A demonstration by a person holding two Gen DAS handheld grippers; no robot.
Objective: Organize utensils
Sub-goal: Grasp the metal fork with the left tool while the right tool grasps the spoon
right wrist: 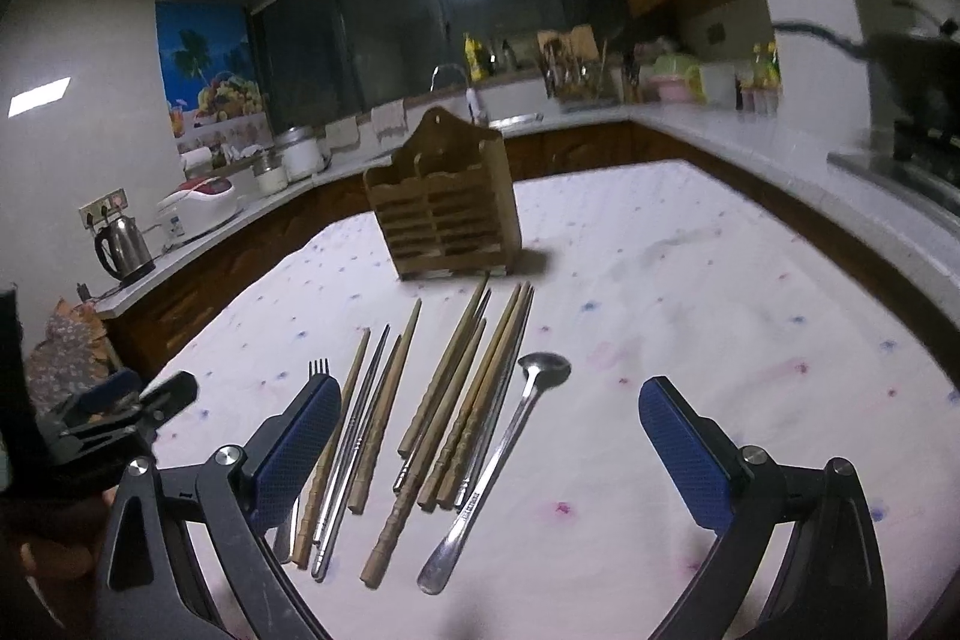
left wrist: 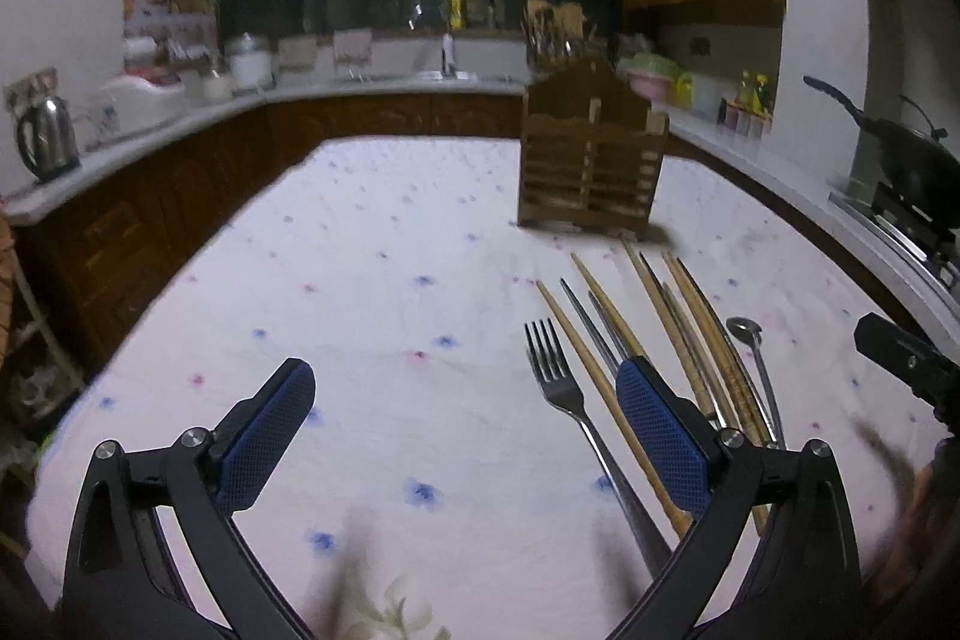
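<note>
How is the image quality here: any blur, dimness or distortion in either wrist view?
Left wrist view: dim, bluish, counters bowed by fisheye, smeared streaks at bottom edge, steel fork sharp. Right wrist view: black wok on the stove motion-blurred, ceiling light reflected in window, steel spoon crisp.

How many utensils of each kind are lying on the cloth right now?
Fork: 1
Spoon: 1
Wooden chopsticks: about 7 (they overlap, so the count is approximate)
Metal chopsticks: about 4
Total: about 13
</note>
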